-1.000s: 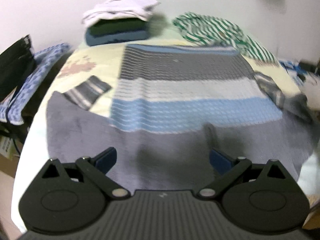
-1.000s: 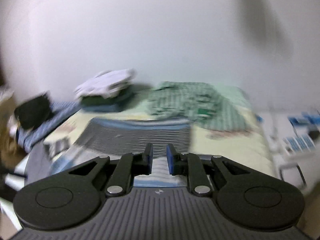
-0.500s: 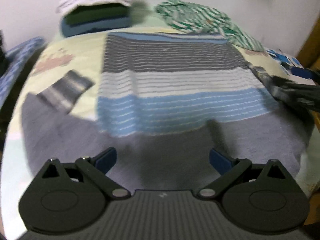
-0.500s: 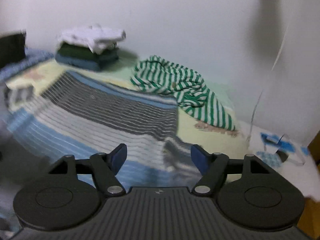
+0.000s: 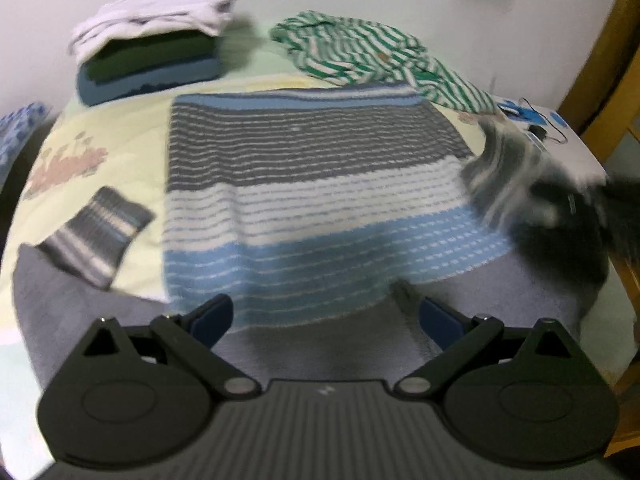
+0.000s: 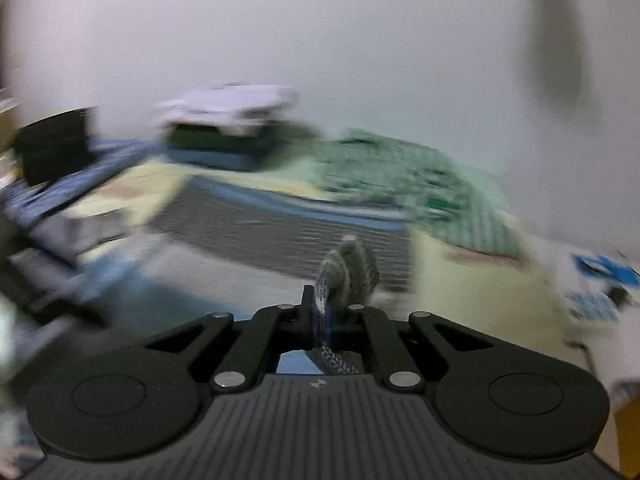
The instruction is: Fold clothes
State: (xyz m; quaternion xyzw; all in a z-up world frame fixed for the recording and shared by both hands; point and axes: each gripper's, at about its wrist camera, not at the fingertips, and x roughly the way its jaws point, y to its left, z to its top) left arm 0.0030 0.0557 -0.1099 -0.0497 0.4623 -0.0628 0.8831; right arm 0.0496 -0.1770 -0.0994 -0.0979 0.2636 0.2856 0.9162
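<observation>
The left tool (image 5: 326, 316) is spread wide, its two blue-padded fingers (image 5: 210, 314) well apart and holding nothing. It hangs over the near, grey part of the striped sweater (image 5: 304, 184), without a clear touch on the cloth.

The sweater lies flat on the bed (image 5: 120, 132), body spread out, with bands of grey, white and light blue. Its left sleeve (image 5: 96, 236) is laid out to the side on the pale yellow bedcover.

The right tool (image 6: 326, 308) is closed tight on a fold of grey knitted fabric, the right sleeve (image 6: 352, 268) of the sweater, which stands up in a bunched ridge between the fingers and passes down through them. In the left wrist view the same tool and sleeve appear as a dark, blurred mass at the sweater's right edge, raised off the bed; the blur hides the exact grip from that side.

At the far end of the bed sits a stack of folded clothes (image 5: 152, 40), white on top, then dark green, then blue. Beside it, just past the sweater's far edge, lies a crumpled green-and-white striped shirt (image 5: 372, 56).
</observation>
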